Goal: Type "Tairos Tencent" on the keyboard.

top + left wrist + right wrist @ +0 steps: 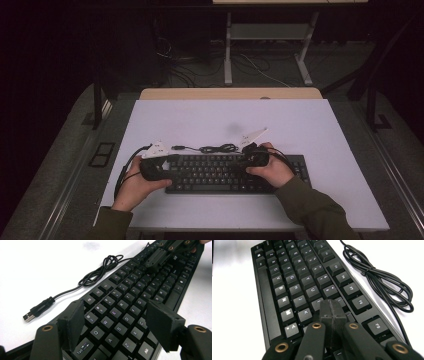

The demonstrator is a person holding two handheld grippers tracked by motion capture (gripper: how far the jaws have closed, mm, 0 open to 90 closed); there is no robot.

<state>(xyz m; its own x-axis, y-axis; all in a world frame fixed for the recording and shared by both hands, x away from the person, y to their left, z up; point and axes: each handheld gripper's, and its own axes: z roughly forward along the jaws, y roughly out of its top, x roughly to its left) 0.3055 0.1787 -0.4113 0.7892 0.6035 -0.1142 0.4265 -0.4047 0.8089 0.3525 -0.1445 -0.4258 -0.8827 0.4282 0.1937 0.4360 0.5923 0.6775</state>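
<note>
A black keyboard (220, 175) lies across the white table top, near the front edge. My left gripper (171, 162) hovers over its left end with the jaws open. In the left gripper view the pads (75, 322) stand apart above the Q, W, A and S keys (112, 326), with nothing pinched between them. My right gripper (243, 161) points left over the middle of the keyboard and is shut. In the right gripper view its pads (332, 312) are pressed together with nothing between them, their tip over the keys near K (305, 313). It also shows far off as the right gripper (160, 256).
The keyboard's black cable (217, 148) lies coiled just behind it, and its loose USB plug (30, 316) rests on the white table top (300, 125). Beyond the table's far edge stand dark floor, a desk frame (267, 45) and loose wires.
</note>
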